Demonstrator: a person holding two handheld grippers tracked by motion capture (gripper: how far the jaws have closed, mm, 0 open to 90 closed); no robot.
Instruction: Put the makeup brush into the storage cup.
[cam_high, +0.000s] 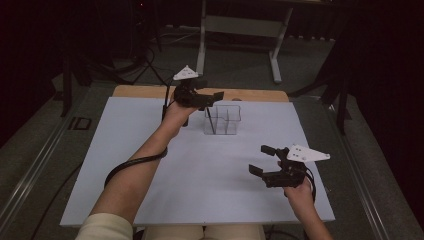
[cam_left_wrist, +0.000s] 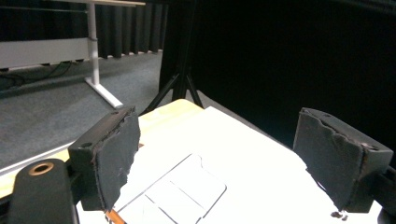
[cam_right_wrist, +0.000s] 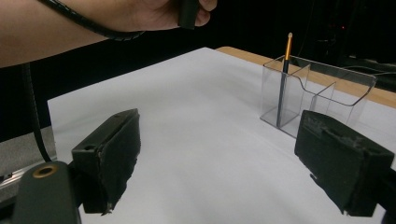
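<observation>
Hovering just above clear organizer (cam_high: 223, 120), left tongs (cam_high: 212, 99) released, nothing between them. Pen (cam_right_wrist: 283, 79) upright in organizer's corner compartment: placing looks done, withdrawal left. Right tongs (cam_high: 262, 159) released, empty, well apart from organizer on white surface (cam_high: 200, 180).

Recording studio or lab, black curtains (cam_left_wrist: 289, 60), grey carpet (cam_high: 240, 55), tripod legs (cam_left_wrist: 180, 91), white-topped table (cam_high: 150, 165)
</observation>
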